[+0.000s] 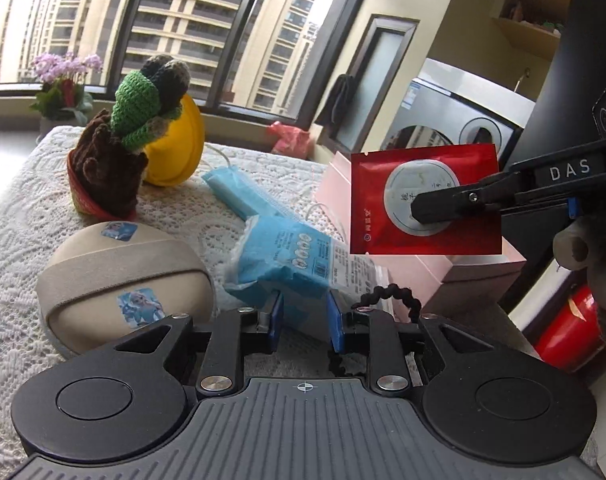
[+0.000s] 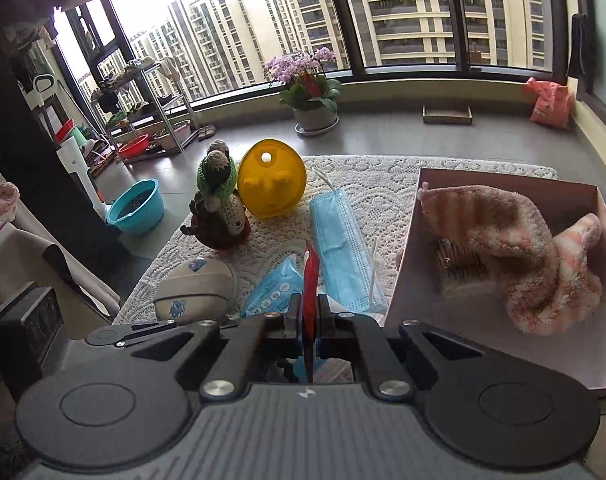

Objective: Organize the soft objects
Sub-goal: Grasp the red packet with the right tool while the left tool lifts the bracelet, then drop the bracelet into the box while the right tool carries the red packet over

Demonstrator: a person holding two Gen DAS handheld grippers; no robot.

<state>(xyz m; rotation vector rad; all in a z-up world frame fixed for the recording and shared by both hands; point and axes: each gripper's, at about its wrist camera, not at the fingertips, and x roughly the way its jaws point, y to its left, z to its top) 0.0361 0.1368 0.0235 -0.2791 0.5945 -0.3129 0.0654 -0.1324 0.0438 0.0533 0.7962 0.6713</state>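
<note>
My right gripper [image 2: 310, 312] is shut on a red foil sachet [image 2: 310, 276], seen edge-on; in the left wrist view the right gripper [image 1: 423, 210] holds the sachet [image 1: 425, 200] in the air beside the pink box [image 1: 483, 268]. My left gripper [image 1: 305, 320] is open, its blue pads either side of a torn blue mask packet [image 1: 283, 256] on the lace cloth. A blue face mask [image 2: 341, 248] lies flat next to the box [image 2: 407, 264], which holds pink fluffy socks [image 2: 523, 256].
A crocheted plant doll [image 1: 119, 152], a yellow round case [image 1: 175, 148] and a beige round case with stickers [image 1: 123, 284] sit on the lace-covered table [image 1: 23, 220]. A black beaded cord [image 1: 391, 300] lies by the box. A flower pot [image 2: 313, 92] stands on the floor.
</note>
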